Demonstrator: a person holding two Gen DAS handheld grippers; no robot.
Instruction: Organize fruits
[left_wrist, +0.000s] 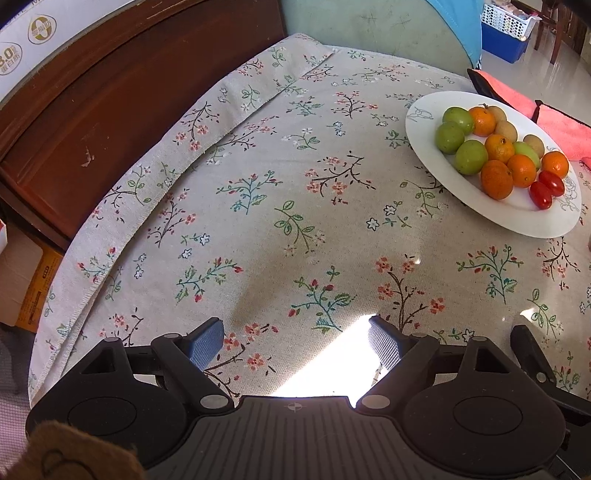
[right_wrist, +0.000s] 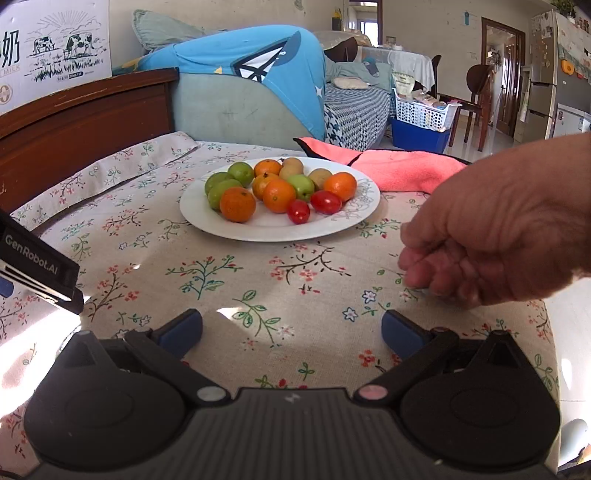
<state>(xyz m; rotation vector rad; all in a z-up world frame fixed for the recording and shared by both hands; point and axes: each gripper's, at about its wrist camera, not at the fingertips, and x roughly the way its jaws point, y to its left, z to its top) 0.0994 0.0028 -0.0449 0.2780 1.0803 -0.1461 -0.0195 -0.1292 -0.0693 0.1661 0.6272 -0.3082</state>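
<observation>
Here, one white plate (right_wrist: 229, 227), five oranges (right_wrist: 237, 204), four green fruits (right_wrist: 220, 195), two tomatoes (right_wrist: 325, 202), both claws (left_wrist: 295, 343) (right_wrist: 291, 332) apart, empty.

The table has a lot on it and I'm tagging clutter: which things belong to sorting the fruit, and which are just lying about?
For the job:
- white plate
- oranges
- green fruits
- brown fruits
- small tomatoes

Lying about:
- pink towel
- flowered tablecloth
- white basket
- blue cushion
</observation>
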